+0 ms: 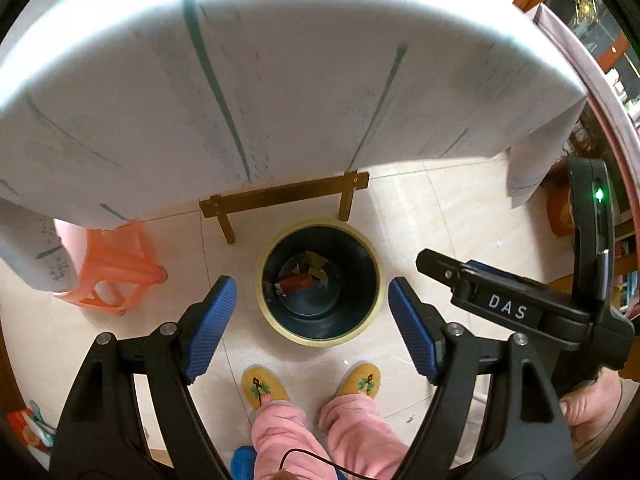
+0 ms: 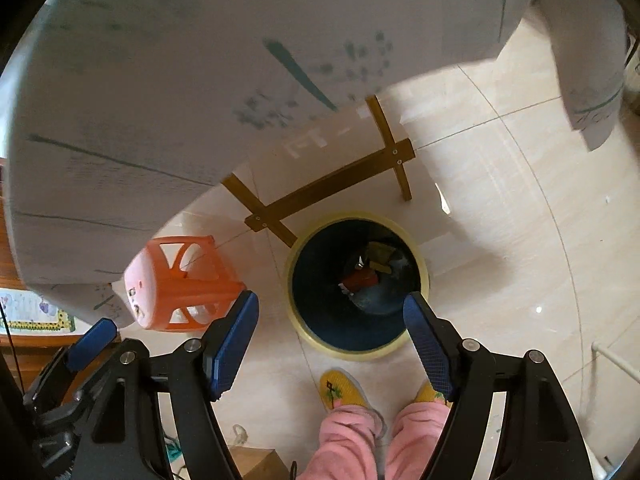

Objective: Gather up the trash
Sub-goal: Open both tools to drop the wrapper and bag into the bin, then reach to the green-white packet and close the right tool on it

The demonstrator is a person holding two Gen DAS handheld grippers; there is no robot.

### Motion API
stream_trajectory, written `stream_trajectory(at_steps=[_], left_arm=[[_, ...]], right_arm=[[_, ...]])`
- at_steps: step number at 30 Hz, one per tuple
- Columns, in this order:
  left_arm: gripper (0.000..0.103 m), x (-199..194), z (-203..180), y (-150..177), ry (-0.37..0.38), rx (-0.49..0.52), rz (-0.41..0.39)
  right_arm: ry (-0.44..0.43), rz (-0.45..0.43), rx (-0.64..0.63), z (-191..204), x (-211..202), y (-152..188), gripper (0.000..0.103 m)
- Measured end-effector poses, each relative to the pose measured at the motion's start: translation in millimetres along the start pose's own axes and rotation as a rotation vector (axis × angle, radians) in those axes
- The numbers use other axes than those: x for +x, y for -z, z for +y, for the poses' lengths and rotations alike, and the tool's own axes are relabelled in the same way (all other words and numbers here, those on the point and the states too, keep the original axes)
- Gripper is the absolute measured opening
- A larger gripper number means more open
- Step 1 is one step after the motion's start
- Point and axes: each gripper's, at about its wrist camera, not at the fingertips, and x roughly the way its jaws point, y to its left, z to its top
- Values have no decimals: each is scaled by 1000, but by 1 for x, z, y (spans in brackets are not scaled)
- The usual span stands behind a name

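Pale cream tiles (image 1: 460, 216) cover the floor, and over them hangs a white tablecloth (image 1: 256, 92) with thin green stripes, its table standing on wooden legs joined by a bar (image 1: 280, 196). An orange plastic stool (image 2: 184, 280) sits beside a dark bin with a yellowish rim (image 1: 320, 280), and the trash (image 1: 302, 276), red and yellow scraps, lies at its bottom. Both the left gripper (image 1: 312, 320) and the right gripper (image 2: 332, 336) hang spread wide above the bin with nothing between their blue pads, over yellow slippers (image 1: 262, 386).
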Motion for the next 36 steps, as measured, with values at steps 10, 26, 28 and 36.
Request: stream_trajectory(at_steps=[10,26,28,36], left_arm=[[76,-125,-3,-18,-22,-33,-105],[76,-305,-34,-37,-93,-89,-306],[76,-319,-35,-40,-96,-107,-329],[76,-351,-32,-52,-96,-164,-343]], right_arm=[[-30,-50,-93,37,-112,4,76],[-141,-258,-256,96,-296,-7,80],[-158,-282,-278,100,-313,-11,80],[-201,-356,-369,118,-357,-26,80]])
